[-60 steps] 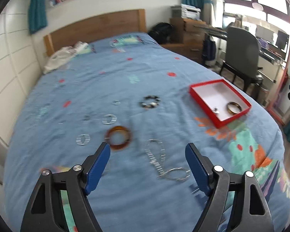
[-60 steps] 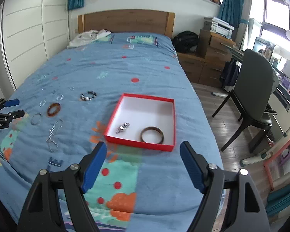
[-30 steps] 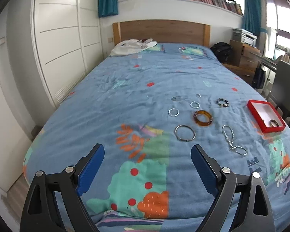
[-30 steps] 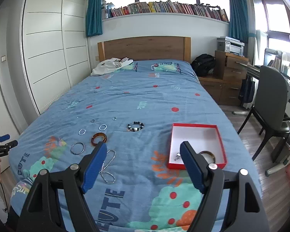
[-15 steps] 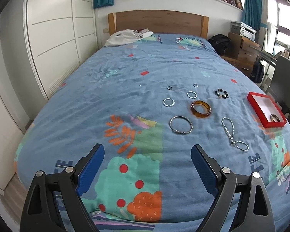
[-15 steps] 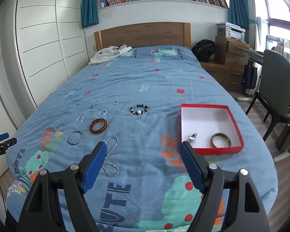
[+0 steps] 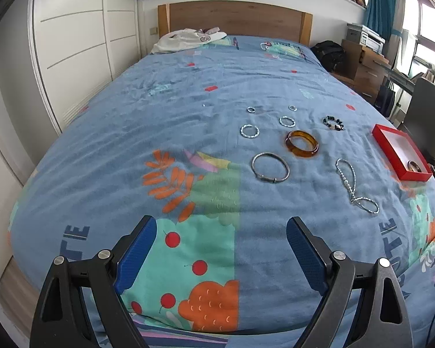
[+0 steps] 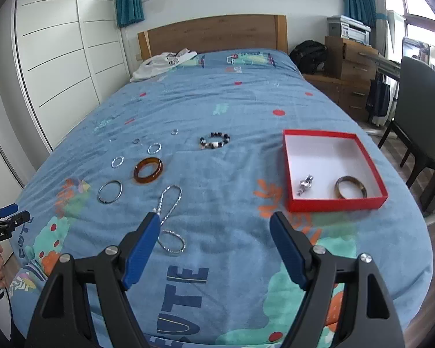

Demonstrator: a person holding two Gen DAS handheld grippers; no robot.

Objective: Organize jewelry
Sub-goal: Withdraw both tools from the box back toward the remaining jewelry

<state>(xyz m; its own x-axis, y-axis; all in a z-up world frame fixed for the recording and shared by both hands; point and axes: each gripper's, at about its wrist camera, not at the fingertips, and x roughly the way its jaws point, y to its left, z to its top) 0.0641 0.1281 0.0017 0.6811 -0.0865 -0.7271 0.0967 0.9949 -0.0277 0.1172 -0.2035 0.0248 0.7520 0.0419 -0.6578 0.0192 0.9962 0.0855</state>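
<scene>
The bed (image 8: pixel 246 98) carried scattered bangles, rings, a silver chain (image 8: pixel 168 203), a red box (image 8: pixel 330 200) and white clothing (image 8: pixel 162 61).

"CUTE" on the bedspread (image 8: pixel 185 290)

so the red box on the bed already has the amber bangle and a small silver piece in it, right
Not quite. The amber bangle lies on the bedspread, left of the red box. Inside the box are a darker brown bangle and the small silver piece, as the right wrist view shows.
</scene>
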